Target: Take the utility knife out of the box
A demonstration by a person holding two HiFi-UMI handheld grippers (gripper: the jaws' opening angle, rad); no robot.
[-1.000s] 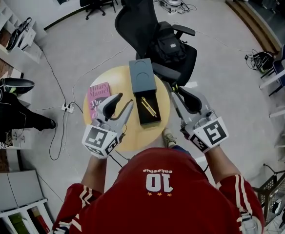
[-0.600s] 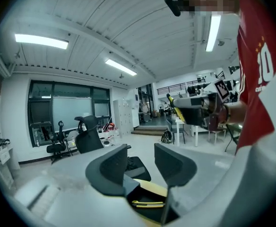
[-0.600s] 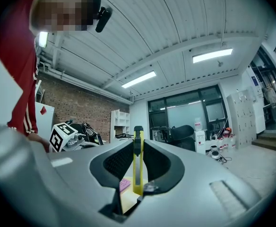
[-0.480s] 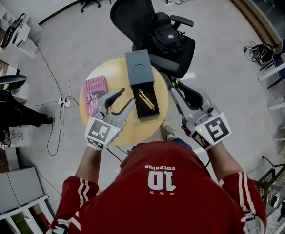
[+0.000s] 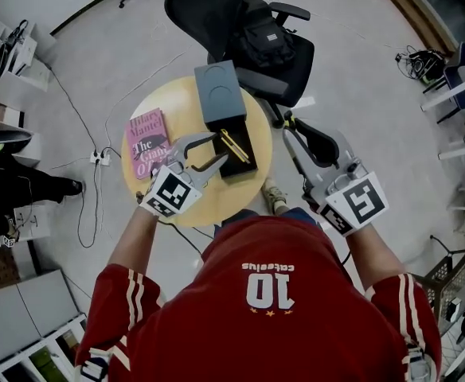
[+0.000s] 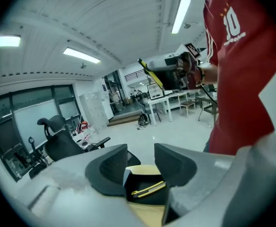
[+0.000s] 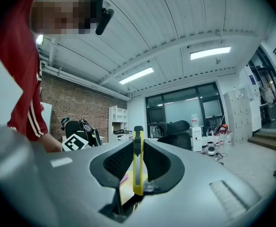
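Note:
A black open box lies on the round yellow table, with a yellow utility knife inside it. My left gripper hovers open just left of the box, nothing between its fingers. In the left gripper view the box and its knife show beyond the open jaws. My right gripper is off the table's right edge, shut on a second yellow utility knife. That knife stands upright between the right gripper's pads.
The box's grey lid lies at the far end of the box. A pink book rests on the table's left. A black office chair with a backpack stands behind the table. Cables and a power strip lie on the floor at left.
My left gripper has dropped, rolled and moved right toward the box, and its jaws stand a little wider. The right gripper has barely shifted and still grips its knife.

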